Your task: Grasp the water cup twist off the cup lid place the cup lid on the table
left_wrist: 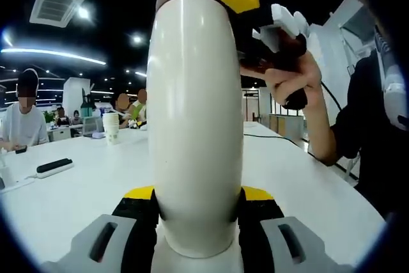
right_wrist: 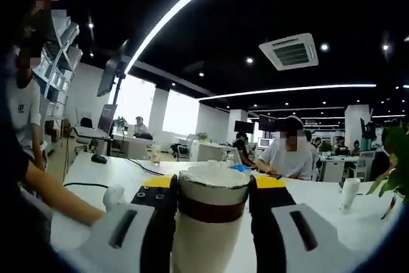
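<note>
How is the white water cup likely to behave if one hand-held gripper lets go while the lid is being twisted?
The water cup looks tall and narrow, so it would probably tip easily if left standing alone. Its glossy, rounded wall may slip or turn between the left hand-held gripper pads. It appears rigid; the right hand-held gripper flanks its lid.

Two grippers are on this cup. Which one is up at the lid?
The right gripper: its jaws close around the brown-banded lid, while the left gripper clamps the water cup low on its body.

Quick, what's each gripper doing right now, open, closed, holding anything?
Left gripper: closed on the body of the water cup.
Right gripper: closed on the cup lid at the top.
</note>
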